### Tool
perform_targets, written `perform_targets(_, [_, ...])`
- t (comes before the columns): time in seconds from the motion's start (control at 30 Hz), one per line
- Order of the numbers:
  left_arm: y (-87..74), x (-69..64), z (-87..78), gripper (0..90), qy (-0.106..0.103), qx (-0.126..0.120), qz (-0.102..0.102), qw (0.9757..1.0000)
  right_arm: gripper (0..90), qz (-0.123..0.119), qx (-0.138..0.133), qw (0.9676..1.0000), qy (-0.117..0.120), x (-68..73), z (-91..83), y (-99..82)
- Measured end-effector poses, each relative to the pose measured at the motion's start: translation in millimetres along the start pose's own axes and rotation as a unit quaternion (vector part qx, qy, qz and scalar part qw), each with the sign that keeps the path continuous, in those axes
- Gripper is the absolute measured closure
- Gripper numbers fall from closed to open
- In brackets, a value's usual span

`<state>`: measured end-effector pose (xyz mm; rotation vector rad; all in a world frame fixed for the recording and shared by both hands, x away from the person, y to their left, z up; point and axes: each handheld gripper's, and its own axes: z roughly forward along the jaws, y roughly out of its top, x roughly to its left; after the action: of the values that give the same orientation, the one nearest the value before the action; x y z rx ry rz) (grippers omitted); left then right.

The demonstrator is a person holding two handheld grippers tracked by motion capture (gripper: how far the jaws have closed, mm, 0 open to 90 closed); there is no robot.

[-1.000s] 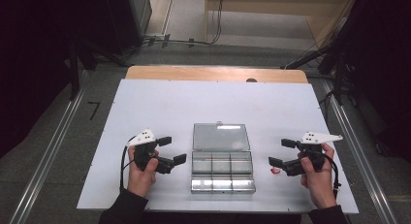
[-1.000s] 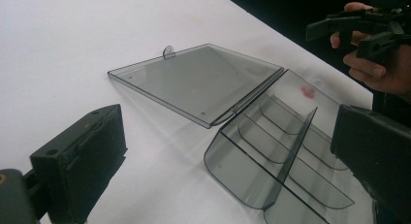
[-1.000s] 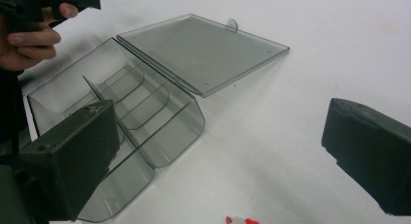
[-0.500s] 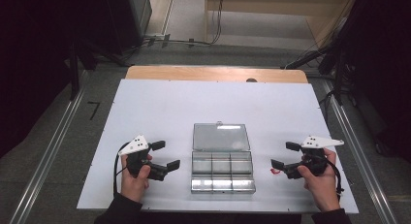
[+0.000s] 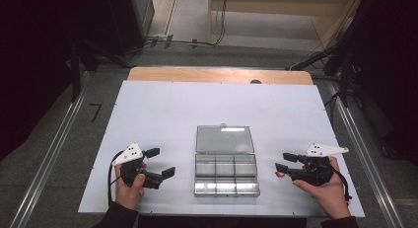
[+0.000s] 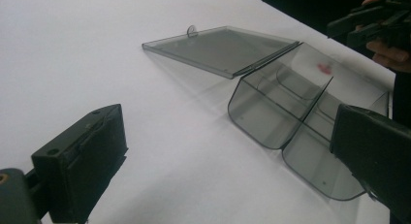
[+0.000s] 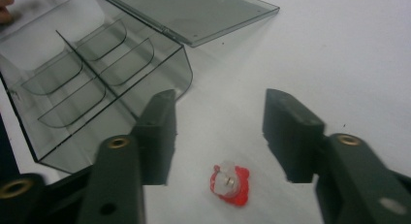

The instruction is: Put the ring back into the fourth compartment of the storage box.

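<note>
Right gripper (image 7: pixel 218 132) straddles the small red piece (image 7: pixel 230 183) on the tabletop (image 5: pixel 162 114), jaws just closing, not yet pinching; next, grip and carry it to the open box (image 5: pixel 226 174). Left gripper (image 5: pixel 160 164) waits open.

The white table (image 5: pixel 162 114) lies bare across its far half and down both sides, so either hand could sweep there freely; the one bulk in the middle is the clear box (image 5: pixel 226 174), its lid (image 5: pixel 225 139) lying open and flat behind it (low, easy to pass over); bare table separates the left gripper (image 5: pixel 160 162) from the box; the right gripper (image 7: pixel 218 132) has its jaws apart, just been closing, with the small red piece (image 7: pixel 229 183) lying between them on bare table, the box wall just beside.
</note>
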<state>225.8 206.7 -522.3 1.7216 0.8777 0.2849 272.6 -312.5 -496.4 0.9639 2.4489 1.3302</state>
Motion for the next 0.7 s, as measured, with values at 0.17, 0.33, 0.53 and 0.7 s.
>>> perform_targets(0.17, [-3.5, 4.1, -6.3, 0.0, 0.007, 0.002, -0.005, 1.0000, 57.5, 0.000, 0.007, 1.0000, 0.005, 0.1, -2.3, -5.2])
perform_targets(0.33, [-6.6, 6.4, -10.5, 0.0, 0.012, 0.005, -0.006, 0.9999, 61.1, 0.016, 0.013, 0.9997, 0.009, -2.1, -2.8, -10.7])
perform_targets(0.53, [-8.0, 6.8, -10.8, 0.0, 0.015, 0.004, -0.006, 0.9999, 65.3, 0.046, 0.036, 0.9983, -0.006, -0.9, 1.1, -17.3])
perform_targets(0.7, [-8.7, 7.2, -9.5, 0.0, 0.013, 0.007, -0.007, 0.9999, 70.5, 0.056, 0.039, 0.9976, -0.012, -1.9, 1.9, -18.4])
